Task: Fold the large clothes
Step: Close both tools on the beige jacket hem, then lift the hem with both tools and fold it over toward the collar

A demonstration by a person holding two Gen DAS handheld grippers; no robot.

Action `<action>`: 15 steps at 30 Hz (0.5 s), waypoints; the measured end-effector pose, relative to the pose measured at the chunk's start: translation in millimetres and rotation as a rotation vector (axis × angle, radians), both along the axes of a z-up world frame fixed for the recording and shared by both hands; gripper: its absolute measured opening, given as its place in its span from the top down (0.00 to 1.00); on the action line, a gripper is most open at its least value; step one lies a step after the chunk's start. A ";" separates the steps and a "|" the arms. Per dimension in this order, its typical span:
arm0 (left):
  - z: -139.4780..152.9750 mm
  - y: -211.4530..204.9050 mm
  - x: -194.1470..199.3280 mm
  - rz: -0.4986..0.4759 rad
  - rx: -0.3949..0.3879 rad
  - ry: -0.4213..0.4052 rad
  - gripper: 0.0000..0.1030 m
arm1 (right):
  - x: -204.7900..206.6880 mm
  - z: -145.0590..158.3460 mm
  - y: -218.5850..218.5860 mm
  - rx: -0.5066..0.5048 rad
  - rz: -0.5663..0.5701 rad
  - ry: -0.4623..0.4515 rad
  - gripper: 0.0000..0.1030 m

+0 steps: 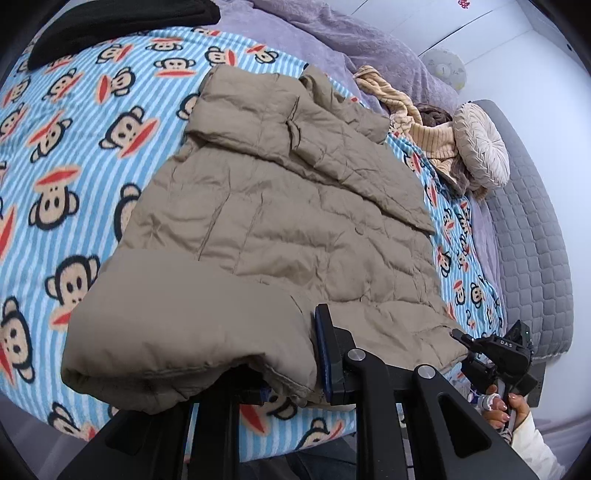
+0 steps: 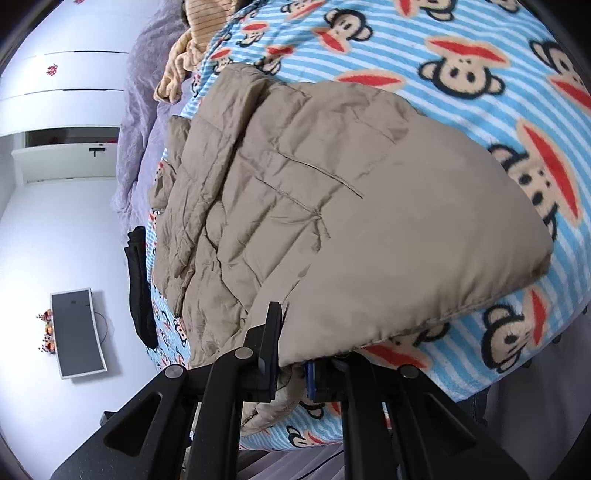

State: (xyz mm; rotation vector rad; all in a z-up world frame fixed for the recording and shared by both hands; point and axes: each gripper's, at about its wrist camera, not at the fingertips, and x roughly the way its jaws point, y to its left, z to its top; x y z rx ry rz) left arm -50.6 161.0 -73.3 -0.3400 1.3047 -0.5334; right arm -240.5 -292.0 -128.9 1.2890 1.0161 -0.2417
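Nearest the lens in the left wrist view, the black two-finger left gripper (image 1: 291, 373) pinches the folded near edge of a khaki quilted puffer jacket (image 1: 266, 229), one blue-padded finger (image 1: 325, 354) standing against the fabric while the other is buried under the roll of cloth. In the right wrist view the black right gripper (image 2: 291, 354) likewise clamps the jacket's (image 2: 332, 221) near hem, the fabric bunched between its two fingers. To the right in the left wrist view, a hand (image 1: 506, 406) in a cream sleeve grips the handle of the right gripper (image 1: 458, 334) at the jacket's corner. The jacket lies partly folded on a blue-and-white striped fleece blanket printed with cartoon monkey faces (image 1: 74, 166), spread across the bed, its smooth lower panel turned up over the quilted body. Beyond it, a black garment (image 1: 110, 26) rests at the blanket's far left edge, and a crumpled tan ribbed knit (image 1: 417, 125) lies beside a round pleated beige cushion (image 1: 480, 147). A lavender quilt (image 1: 351, 48) covers the bed's far side, with white cabinet doors (image 1: 480, 29) behind.
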 end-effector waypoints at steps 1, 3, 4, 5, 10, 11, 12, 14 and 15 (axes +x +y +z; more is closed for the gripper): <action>4.4 -3.3 5.2 0.004 0.009 -0.015 0.79 | 6.4 5.4 -2.4 -0.014 0.018 -0.007 0.88; 13.4 -8.8 14.2 0.018 0.024 -0.042 0.79 | 19.9 15.7 -6.5 -0.034 0.053 -0.021 0.88; 19.4 -10.9 19.2 0.029 0.029 -0.055 0.79 | 28.3 21.9 -10.1 -0.046 0.072 -0.029 0.88; 26.2 -12.8 24.4 0.044 0.029 -0.067 0.79 | 35.5 27.1 -13.0 -0.056 0.087 -0.036 0.88; 57.9 -23.4 53.3 0.115 0.030 -0.155 0.79 | 95.0 64.8 -33.2 -0.136 0.207 -0.096 0.89; 63.6 -26.6 61.2 0.135 0.030 -0.176 0.79 | 106.6 72.1 -35.9 -0.153 0.236 -0.109 0.89; 67.9 -30.1 67.8 0.153 0.033 -0.192 0.79 | 119.9 77.9 -39.3 -0.172 0.266 -0.121 0.89; 74.4 -37.3 84.7 0.190 0.047 -0.225 0.79 | 146.4 86.3 -45.6 -0.200 0.317 -0.142 0.90; 75.1 -41.3 92.7 0.203 0.053 -0.235 0.79 | 160.0 88.7 -49.7 -0.210 0.339 -0.152 0.90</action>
